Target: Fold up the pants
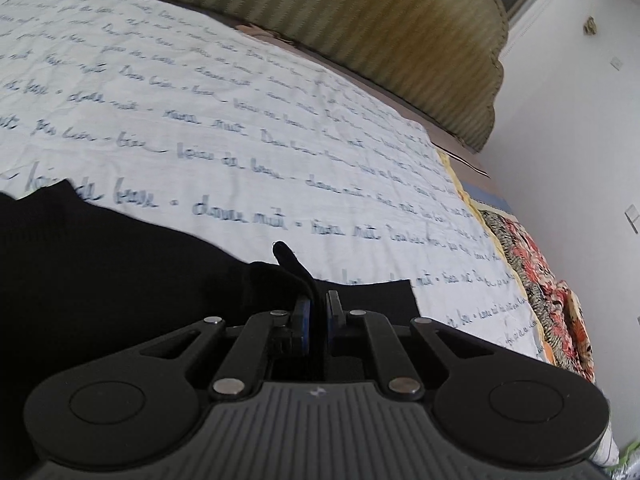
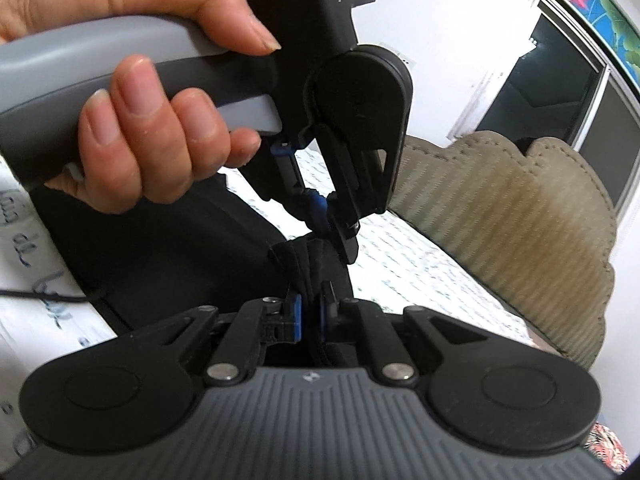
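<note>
Two grippers pinch the black pants (image 1: 100, 264) at once, and the garment lies partly on a white bedsheet (image 1: 240, 120) printed with lines of blue handwriting. In the left wrist view the left gripper (image 1: 316, 308) has its blue-padded jaws drawn narrow on a bunched edge of the dark cloth, a small tab of which sticks up just beyond the tips; the bulk of the fabric spreads away to the left side of that view, over the sheet. In the right wrist view the right gripper (image 2: 310, 308) is likewise closed tight on a gathered fold of the pants (image 2: 160, 256), which rises between its pads. Just above that fold the left gripper (image 2: 324, 216) points downward, its tips meeting the same bunch of cloth, so both tools grasp it very near each other. A hand (image 2: 152, 120) wraps the grey handle of the left gripper, thumb on top. A thin black cord (image 2: 44, 296) lies across the sheet at the left, possibly a drawstring, though blur makes it hard to tell. Beyond the bed stands an olive striped headboard (image 2: 512, 232) against a white wall (image 1: 560, 120), and a floral patterned cover (image 1: 536, 280) shows at the sheet's far edge.
</note>
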Motion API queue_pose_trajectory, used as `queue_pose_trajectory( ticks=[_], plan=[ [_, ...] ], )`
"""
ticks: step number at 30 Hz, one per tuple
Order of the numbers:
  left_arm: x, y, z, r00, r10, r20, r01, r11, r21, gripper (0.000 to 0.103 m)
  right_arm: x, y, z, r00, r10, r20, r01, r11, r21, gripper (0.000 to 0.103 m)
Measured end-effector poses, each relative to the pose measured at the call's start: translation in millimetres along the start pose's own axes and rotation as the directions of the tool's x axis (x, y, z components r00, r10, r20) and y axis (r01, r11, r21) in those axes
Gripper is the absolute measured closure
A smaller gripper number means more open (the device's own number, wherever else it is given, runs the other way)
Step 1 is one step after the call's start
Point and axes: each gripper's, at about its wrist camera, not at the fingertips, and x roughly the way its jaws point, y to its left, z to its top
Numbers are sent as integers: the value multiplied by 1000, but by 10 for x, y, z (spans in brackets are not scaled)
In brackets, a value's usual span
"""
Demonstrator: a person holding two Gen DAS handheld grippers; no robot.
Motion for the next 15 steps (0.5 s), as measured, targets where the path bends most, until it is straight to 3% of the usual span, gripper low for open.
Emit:
queue_pose_trajectory(
  ticks=[11,15],
  plan=[
    [-85,334,-77,998,58,-15,-59,998,-24,96,169,74,34,996,87,-8,-87,996,-15,95],
    [-139,538,-70,996,85,-20,-87,990,-107,95,313,-23,18,990,131,-45,-131,991,-15,94]
  ],
)
